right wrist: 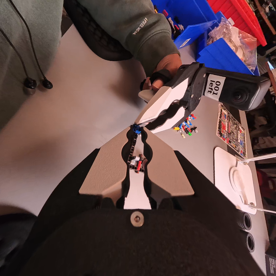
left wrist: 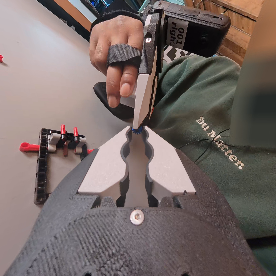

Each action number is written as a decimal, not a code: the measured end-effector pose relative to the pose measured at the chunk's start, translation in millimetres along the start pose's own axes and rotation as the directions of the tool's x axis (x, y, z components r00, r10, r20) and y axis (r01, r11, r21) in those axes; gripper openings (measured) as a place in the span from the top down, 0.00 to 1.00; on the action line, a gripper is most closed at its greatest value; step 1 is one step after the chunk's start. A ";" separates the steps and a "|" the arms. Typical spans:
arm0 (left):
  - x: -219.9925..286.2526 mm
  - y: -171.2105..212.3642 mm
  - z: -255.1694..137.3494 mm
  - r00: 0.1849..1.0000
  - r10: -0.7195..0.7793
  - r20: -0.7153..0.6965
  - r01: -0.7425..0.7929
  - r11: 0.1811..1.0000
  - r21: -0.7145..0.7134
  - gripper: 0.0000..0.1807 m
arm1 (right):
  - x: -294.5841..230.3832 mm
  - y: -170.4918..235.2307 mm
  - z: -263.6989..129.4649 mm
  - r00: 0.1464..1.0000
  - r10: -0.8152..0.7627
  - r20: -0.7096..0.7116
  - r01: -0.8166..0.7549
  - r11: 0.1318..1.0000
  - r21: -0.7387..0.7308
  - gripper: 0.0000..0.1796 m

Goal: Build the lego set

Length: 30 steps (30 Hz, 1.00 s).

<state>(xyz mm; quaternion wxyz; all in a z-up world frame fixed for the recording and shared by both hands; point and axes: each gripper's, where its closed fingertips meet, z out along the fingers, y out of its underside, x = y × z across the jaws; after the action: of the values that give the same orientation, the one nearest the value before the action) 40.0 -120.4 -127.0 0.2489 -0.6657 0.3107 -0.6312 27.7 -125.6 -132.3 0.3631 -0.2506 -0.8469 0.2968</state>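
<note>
Both my grippers, left gripper [left wrist: 137,129] and right gripper [right wrist: 136,129], pinch one small blue gear [left wrist: 136,132] between fingertips; light, stiff, toothed, slippery; grip flat faces.

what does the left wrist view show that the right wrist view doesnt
Only the left wrist view: the whole black frame assembly lying on the table with red pins, and a stray red piece at the left edge.

Only the right wrist view: a loose pile of small parts, an instruction sheet, blue bins, a red bin and a white stand base.

Both: the left gripper and right gripper meeting tip to tip on the small blue gear.
</note>
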 end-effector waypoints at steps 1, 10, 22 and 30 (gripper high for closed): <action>0.0 0.6 0.4 1.000 0.001 0.002 -0.001 1.000 -0.004 0.93 | -0.7 0.2 0.1 1.000 0.000 0.007 0.000 1.000 -0.001 0.95; -14.3 -8.2 -8.4 0.987 0.092 0.131 -0.097 0.995 0.030 0.94 | 14.2 13.0 -4.3 0.998 0.049 -0.051 -0.050 0.998 -0.024 0.92; -85.3 24.5 -25.4 0.685 0.516 0.515 -0.346 0.852 -0.393 0.94 | -15.0 96.6 -2.8 0.938 0.345 -0.032 -0.343 0.911 -0.230 0.85; -66.5 -3.1 -23.4 0.648 0.554 0.523 -0.499 0.827 -0.259 0.94 | 21.5 66.4 8.4 0.838 0.545 -0.028 -0.546 0.838 -0.014 0.91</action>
<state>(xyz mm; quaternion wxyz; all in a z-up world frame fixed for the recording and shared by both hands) 16.3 -68.5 -168.5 0.4726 -0.7158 0.4284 -0.2842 22.0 -68.3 -172.4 0.2707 -0.4887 -0.7394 0.3757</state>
